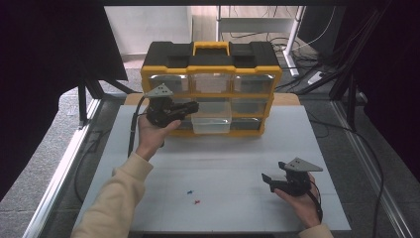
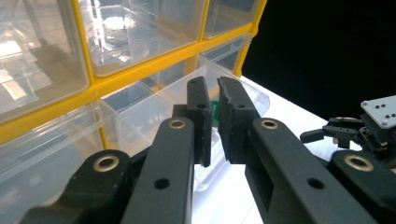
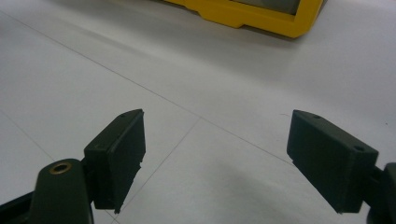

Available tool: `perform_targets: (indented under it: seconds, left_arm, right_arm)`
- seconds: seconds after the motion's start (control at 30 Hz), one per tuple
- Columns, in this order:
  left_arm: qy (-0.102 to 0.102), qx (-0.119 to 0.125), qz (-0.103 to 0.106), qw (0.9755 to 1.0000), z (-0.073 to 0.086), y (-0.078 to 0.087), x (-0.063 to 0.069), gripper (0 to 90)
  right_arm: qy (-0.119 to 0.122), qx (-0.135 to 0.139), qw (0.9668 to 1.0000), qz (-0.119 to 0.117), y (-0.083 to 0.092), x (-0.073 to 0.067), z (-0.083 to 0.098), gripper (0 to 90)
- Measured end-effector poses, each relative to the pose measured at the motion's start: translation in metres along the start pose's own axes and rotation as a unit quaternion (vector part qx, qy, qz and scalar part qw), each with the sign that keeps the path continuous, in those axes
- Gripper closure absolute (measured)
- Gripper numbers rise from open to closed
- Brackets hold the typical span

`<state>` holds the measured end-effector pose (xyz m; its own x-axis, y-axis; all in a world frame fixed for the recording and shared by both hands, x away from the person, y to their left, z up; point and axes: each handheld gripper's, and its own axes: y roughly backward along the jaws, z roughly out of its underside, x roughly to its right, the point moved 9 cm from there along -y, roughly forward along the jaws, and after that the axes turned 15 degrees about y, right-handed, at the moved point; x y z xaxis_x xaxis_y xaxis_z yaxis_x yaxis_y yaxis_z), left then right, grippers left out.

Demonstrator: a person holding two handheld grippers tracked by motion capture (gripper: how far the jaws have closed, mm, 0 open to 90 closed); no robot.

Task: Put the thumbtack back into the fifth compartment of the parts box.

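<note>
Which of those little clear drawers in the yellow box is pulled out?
The bottom-row middle drawer of the organizer juts forward onto the table; the others sit flush. The left gripper is at it.

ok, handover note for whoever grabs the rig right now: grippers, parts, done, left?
Left gripper: raised at the yellow organizer, fingers nearly closed over the pulled-out clear drawer. Something small and green sits behind them; whether it is held can't be judged.
Right gripper: open, resting low over the white table, holding nothing.
Parts: a blue pin and a red pin lie loose on the table near the front edge.
Done: one bottom-row drawer is open.
Left, probably: the two pins go in, then the drawer gets shut.
</note>
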<state>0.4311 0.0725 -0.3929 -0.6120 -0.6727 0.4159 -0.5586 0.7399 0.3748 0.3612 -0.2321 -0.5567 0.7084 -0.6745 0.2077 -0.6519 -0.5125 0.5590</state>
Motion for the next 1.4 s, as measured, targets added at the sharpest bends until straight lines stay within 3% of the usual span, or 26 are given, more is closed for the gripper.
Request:
perform_targets:
  seconds: [0.23, 0.4, 0.7, 0.93, 1.0, 1.1, 1.2, 1.4]
  left_arm:
    - [0.004, -0.010, 0.000, 0.9999, -0.003, -0.012, 0.000, 82.9]
    - [-0.005, -0.015, -0.012, 0.9998, -0.006, -0.022, -0.001, 82.8]
    - [0.015, -0.017, -0.020, 0.9995, -0.007, -0.035, -0.013, 82.3]
    - [0.008, -0.017, -0.024, 0.9995, -0.006, -0.040, -0.011, 81.1]
    - [-0.003, -0.015, -0.019, 0.9997, -0.006, -0.040, -0.010, 72.6]
    - [-0.002, -0.012, -0.022, 0.9997, -0.006, -0.037, -0.010, 44.2]
    - [-0.006, -0.012, -0.026, 0.9996, -0.006, -0.033, -0.010, 27.3]
    - [-0.012, -0.014, -0.024, 0.9995, -0.004, -0.020, -0.006, 21.5]
  right_arm:
    - [0.000, 0.000, 1.0000, 0.000, 0.000, 0.000, 0.000, 19.9]
    - [-0.001, 0.000, 1.0000, -0.003, 0.000, 0.000, 0.000, 20.0]
    - [-0.001, -0.002, 1.0000, -0.002, 0.000, 0.000, 0.001, 19.9]
    - [-0.001, -0.002, 1.0000, -0.003, 0.000, -0.001, 0.001, 19.9]
    - [0.000, -0.002, 1.0000, -0.003, 0.000, -0.001, 0.001, 19.9]
    - [0.000, -0.002, 1.0000, -0.001, 0.000, 0.000, 0.001, 19.9]
    - [0.000, 0.000, 1.0000, -0.002, 0.000, 0.000, 0.001, 19.9]
    - [0.000, -0.001, 1.0000, 0.000, 0.000, 0.000, 0.001, 20.0]
